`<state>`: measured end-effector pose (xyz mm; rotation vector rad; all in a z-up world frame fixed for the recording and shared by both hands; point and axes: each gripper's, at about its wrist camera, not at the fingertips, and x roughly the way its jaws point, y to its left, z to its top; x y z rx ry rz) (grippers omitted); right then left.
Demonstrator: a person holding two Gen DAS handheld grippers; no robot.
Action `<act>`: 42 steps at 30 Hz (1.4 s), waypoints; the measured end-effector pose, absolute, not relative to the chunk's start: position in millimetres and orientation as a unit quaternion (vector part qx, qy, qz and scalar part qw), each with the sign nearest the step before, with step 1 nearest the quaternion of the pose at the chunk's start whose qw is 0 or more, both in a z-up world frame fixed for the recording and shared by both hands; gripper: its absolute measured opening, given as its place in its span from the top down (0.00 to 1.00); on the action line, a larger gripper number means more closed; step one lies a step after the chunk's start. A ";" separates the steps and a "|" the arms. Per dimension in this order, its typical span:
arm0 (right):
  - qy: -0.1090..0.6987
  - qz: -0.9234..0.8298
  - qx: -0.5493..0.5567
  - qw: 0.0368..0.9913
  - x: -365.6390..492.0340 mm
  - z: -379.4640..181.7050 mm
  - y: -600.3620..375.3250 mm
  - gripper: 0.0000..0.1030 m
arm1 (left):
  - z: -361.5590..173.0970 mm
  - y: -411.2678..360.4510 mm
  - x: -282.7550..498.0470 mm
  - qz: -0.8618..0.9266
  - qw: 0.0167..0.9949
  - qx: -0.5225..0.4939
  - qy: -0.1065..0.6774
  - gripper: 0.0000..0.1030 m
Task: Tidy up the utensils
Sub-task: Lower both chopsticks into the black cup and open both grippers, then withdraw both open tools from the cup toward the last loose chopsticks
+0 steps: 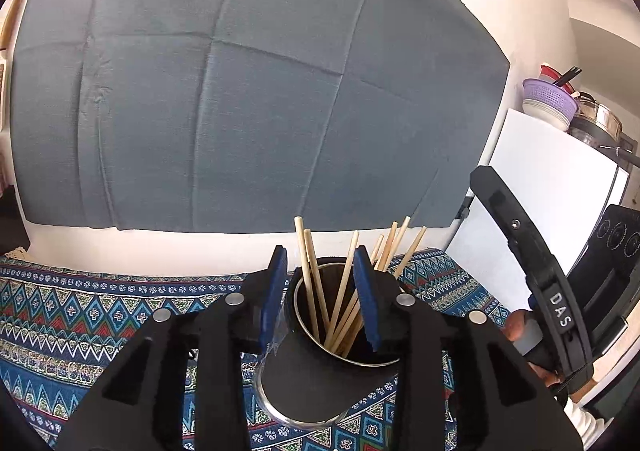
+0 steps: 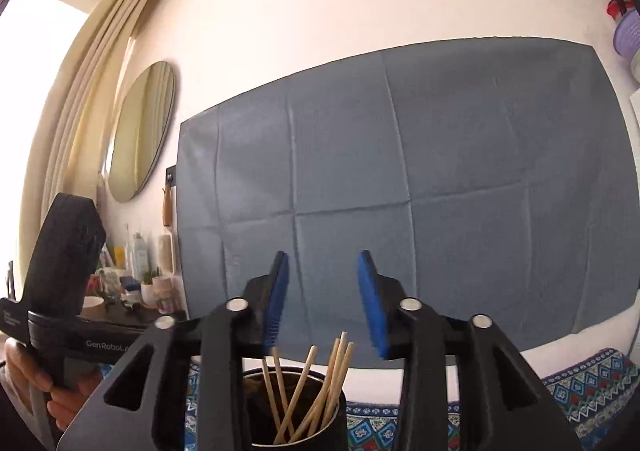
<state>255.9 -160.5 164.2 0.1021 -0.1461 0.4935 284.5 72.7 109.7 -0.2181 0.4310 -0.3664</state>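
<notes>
Patterned tablecloth (image 1: 80, 311) under grey wall cloth (image 1: 240, 91): chopsticks (image 1: 344, 291) stand near-upright in the metal cup (image 1: 320, 383) just ahead of my left gripper (image 1: 320, 303), jaws apart, empty; my right gripper (image 2: 324, 303) hangs higher, also released.

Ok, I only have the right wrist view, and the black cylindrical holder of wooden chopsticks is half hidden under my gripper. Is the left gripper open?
Observer: Yes. The left gripper is open, with one blue pad on each side of the wooden chopsticks.
Operator: Is it touching the holder?
Observer: I cannot tell. The pads overlap the rim of the black cylindrical holder from this angle.
Operator: What lies left of the holder?
Observer: Only the blue patterned tablecloth shows there.
</notes>
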 end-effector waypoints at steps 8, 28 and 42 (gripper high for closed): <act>-0.065 0.219 0.016 0.973 230.5 185.4 -163.9 0.16 | 126.2 81.0 253.2 -0.151 0.963 -0.067 0.212 0.18; 0.253 0.160 -0.087 0.950 216.0 87.9 -144.6 0.11 | 74.4 100.0 190.4 -0.088 0.949 -0.006 0.303 0.06; 0.402 0.179 -0.115 0.890 211.9 20.0 -124.3 0.11 | -2.5 96.2 173.5 -0.089 0.913 -0.003 0.399 0.06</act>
